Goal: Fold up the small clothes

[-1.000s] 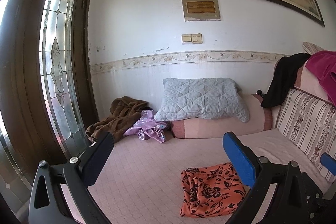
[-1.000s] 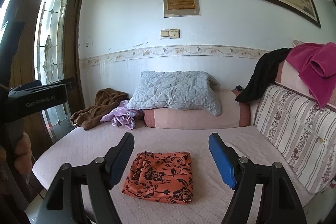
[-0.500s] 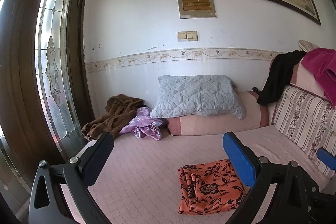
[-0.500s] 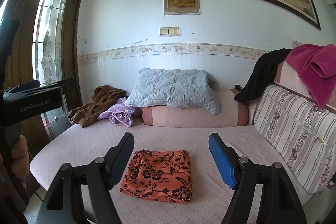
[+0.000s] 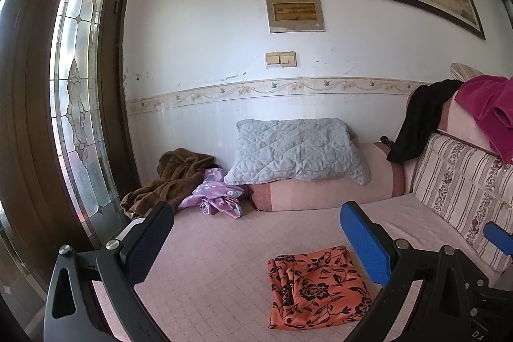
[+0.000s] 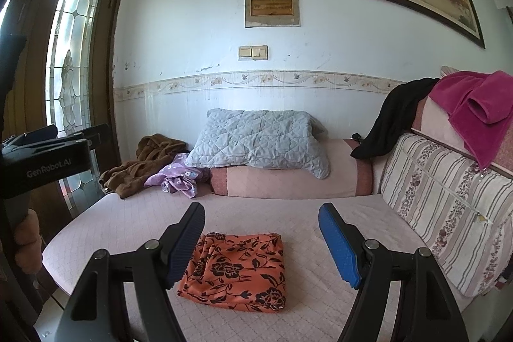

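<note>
Orange cloth (image 6: 235, 270) lies below and just ahead of the right gripper (image 6: 261, 246); left gripper (image 5: 256, 246) further off; both jaws released, empty.

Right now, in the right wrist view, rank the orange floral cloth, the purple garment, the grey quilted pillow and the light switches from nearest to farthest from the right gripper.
1. Orange floral cloth: folded on the sofa seat, just beyond the open right gripper.
2. Purple garment: crumpled at the back left of the seat.
3. Grey quilted pillow: on the pink bolster behind; close to the garment's depth.
4. Light switches: on the wall, above.
</note>
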